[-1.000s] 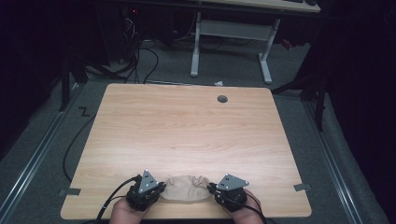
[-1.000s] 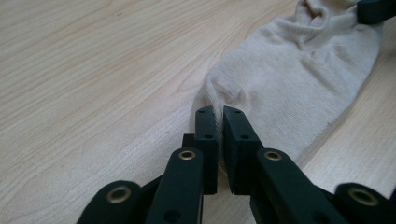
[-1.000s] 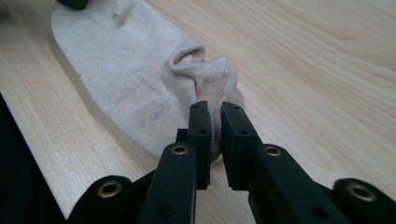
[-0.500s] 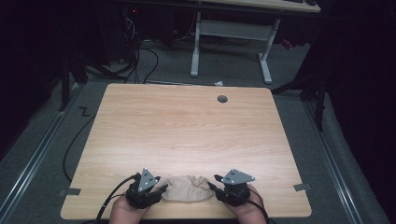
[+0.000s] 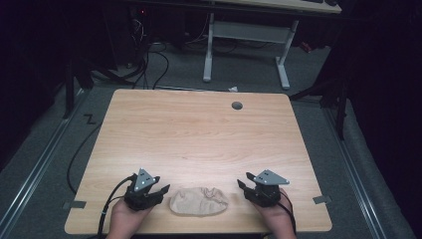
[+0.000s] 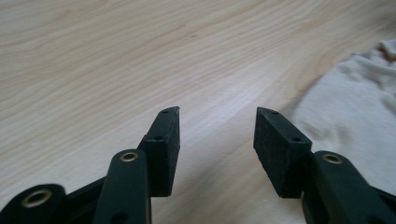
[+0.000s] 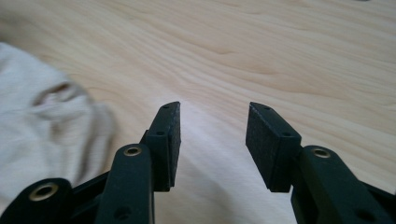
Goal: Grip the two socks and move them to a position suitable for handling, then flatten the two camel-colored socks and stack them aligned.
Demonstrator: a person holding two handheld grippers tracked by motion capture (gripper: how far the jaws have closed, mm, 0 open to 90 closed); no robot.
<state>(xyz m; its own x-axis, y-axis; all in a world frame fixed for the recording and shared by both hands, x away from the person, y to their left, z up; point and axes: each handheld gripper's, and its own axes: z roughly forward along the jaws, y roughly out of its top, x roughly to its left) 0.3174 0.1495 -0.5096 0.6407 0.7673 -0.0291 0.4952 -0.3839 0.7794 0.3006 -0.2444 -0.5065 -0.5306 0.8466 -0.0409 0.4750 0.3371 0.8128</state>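
Beige, crumpled cloth (image 5: 199, 201) lies at the desk's (image 5: 199, 134) 6 o'clock edge, between the two tools; the left hand-held gripper (image 5: 160, 191) sits just beside it at its 9 o'clock, jaws spread wide and empty; the right hand-held gripper (image 5: 242, 186) stands a little apart at its 3 o'clock, likewise wide and empty. The risk, as I judge it: soft fabric may bunch or slide under a closing jaw, so one side catches only a thin fold and slips free; being so near the front edge, a stray push could drag it off. The desk is pale wood-grain laminate with a round cable hole (image 5: 237, 105) toward 1 o'clock; around it a dim room, grey carpet, loose cables (image 5: 149, 59) and a white-legged desk frame (image 5: 246, 47) at 12 o'clock.
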